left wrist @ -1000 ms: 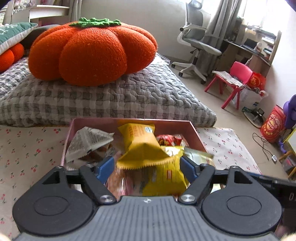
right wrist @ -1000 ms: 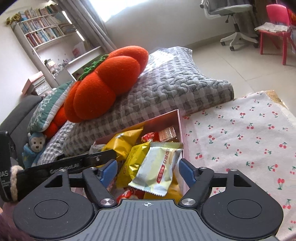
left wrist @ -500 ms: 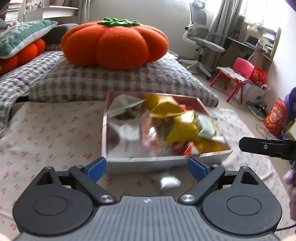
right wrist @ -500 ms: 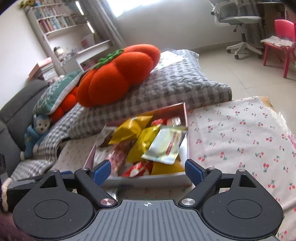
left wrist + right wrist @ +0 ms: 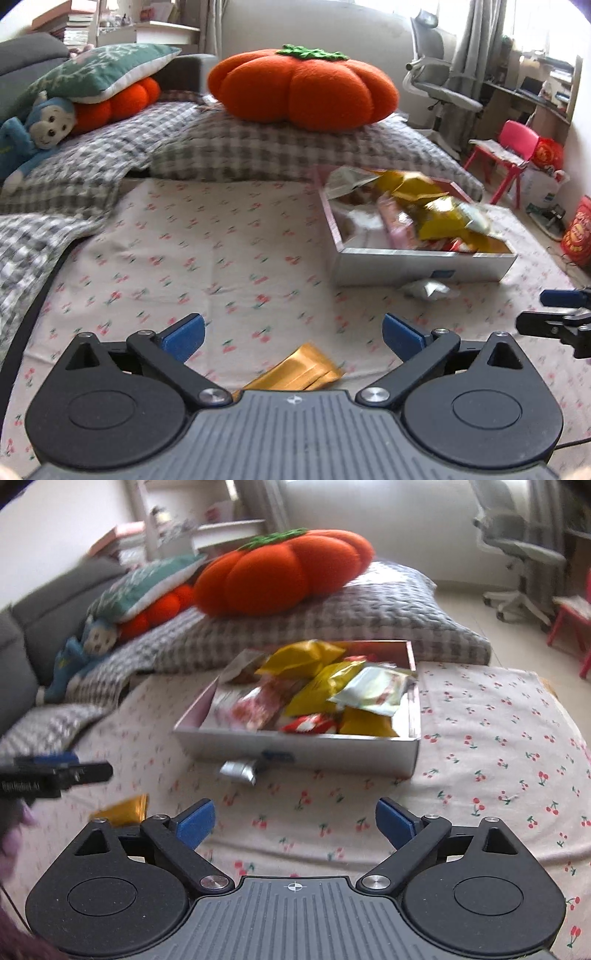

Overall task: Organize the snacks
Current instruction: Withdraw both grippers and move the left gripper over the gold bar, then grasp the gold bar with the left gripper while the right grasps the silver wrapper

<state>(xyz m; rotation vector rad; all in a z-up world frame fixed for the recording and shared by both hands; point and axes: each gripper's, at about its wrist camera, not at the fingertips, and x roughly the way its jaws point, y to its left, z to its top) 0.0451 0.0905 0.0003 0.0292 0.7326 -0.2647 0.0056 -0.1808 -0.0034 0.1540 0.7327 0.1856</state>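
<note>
We note an orange pumpkin cushion (image 5: 303,90) on a grey checked quilt (image 5: 258,151), a blue monkey toy (image 5: 33,129) beside it, and an office chair (image 5: 439,85) behind.

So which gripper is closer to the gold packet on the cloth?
Left. The left gripper, jaws opening, hangs right over the gold packet; the right gripper, also opening, is off to its side.

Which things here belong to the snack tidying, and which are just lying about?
Job: box of snack packets; silver packet and gold packet loose on the cloth.
Lying about: pumpkin cushion, blue monkey toy, office chair, pink chair.
</note>
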